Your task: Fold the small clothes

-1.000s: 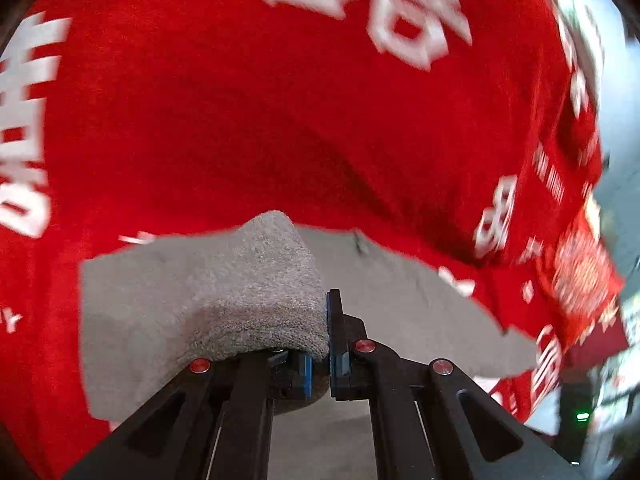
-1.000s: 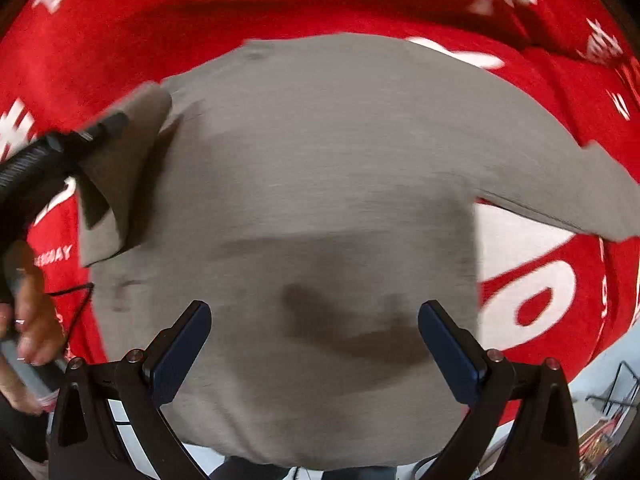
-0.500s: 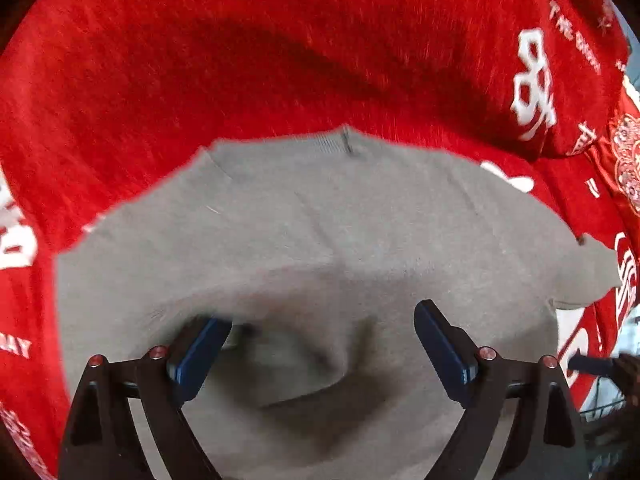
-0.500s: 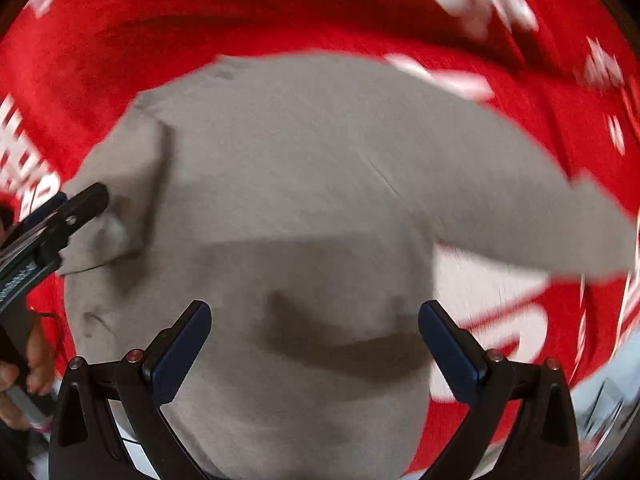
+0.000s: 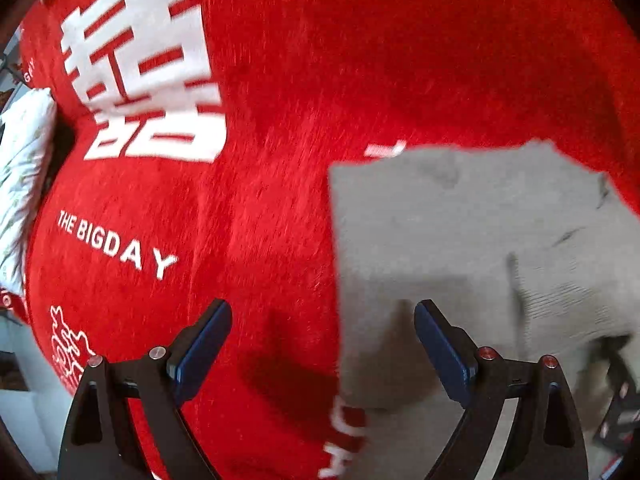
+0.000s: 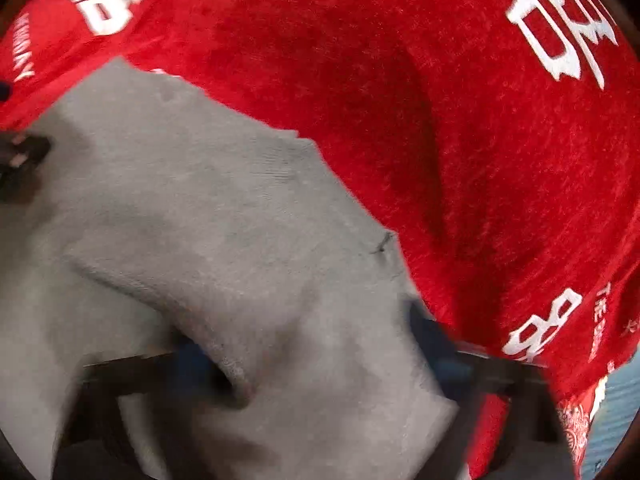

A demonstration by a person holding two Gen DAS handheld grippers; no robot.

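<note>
A grey knit garment lies on a red blanket with white lettering. In the left wrist view my left gripper is open and empty, its fingers straddling the garment's left edge. In the right wrist view the garment fills the lower left, with a raised fold across it. My right gripper is blurred by motion, low over the garment, jaws apart with cloth bunched between them. The other gripper shows at the left edge.
A white patterned pillow lies at the blanket's left edge. A dark object sits at the lower right in the left wrist view. Pale floor shows past the blanket's corner in the right wrist view.
My left gripper let go of the garment's folded edge, opened, and swung left to its side edge. My right gripper moved down close onto the garment, and cloth now bunches between its fingers.
</note>
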